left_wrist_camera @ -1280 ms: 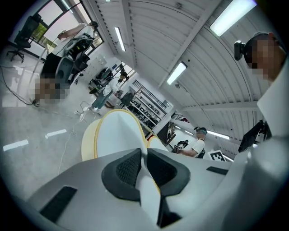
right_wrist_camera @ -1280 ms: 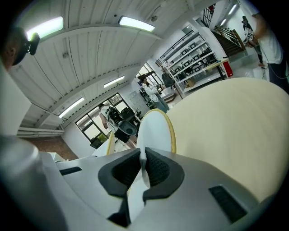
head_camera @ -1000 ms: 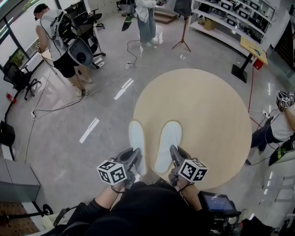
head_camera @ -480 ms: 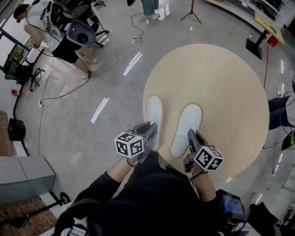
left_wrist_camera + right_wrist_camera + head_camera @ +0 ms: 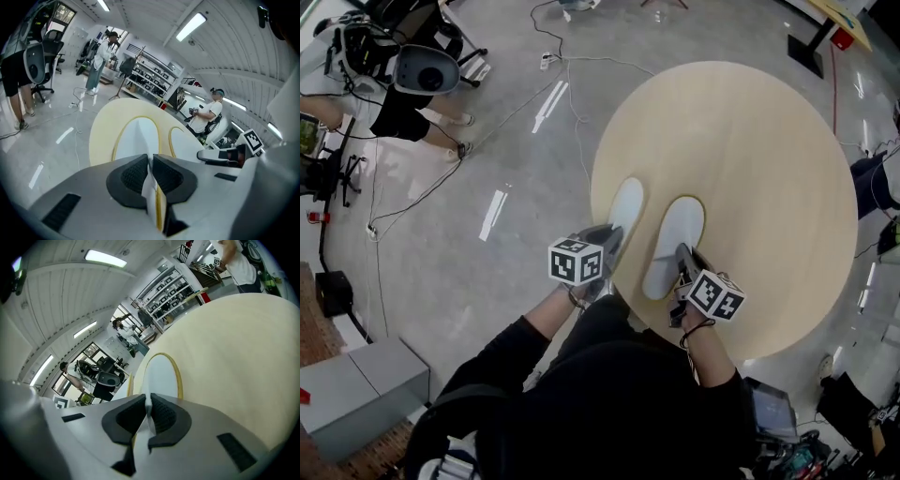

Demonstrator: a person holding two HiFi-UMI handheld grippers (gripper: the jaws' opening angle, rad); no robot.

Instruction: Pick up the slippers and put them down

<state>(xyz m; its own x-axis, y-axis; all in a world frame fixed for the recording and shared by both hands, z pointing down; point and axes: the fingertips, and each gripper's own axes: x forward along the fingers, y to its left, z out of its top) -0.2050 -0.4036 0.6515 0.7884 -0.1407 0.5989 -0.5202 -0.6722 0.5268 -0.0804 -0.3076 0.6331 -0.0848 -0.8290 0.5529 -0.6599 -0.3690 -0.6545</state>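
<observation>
Two white slippers with yellow-edged soles lie side by side over the near part of the round beige table (image 5: pixel 750 159). My left gripper (image 5: pixel 609 246) is shut on the heel edge of the left slipper (image 5: pixel 624 211). My right gripper (image 5: pixel 682 258) is shut on the heel edge of the right slipper (image 5: pixel 675 239). In the left gripper view the pinched left slipper (image 5: pixel 136 138) stretches away from the left gripper (image 5: pixel 151 161), with the right slipper (image 5: pixel 185 140) beside it. The right gripper view shows the right slipper (image 5: pixel 159 376) running out from the right gripper (image 5: pixel 149 406). I cannot tell whether the soles rest on the tabletop.
Grey floor with cables (image 5: pixel 572 103) surrounds the table. A person (image 5: pixel 394 89) with equipment stands at the far left, a grey cabinet (image 5: pixel 375 375) at the lower left. Another person (image 5: pixel 206 117) and shelving (image 5: pixel 150 70) stand beyond the table. A screen device (image 5: pixel 769 403) sits near my right side.
Both grippers have carried the slippers forward and lower over the table's near edge. The head view has tipped further down, so the room's far side has left the picture.
</observation>
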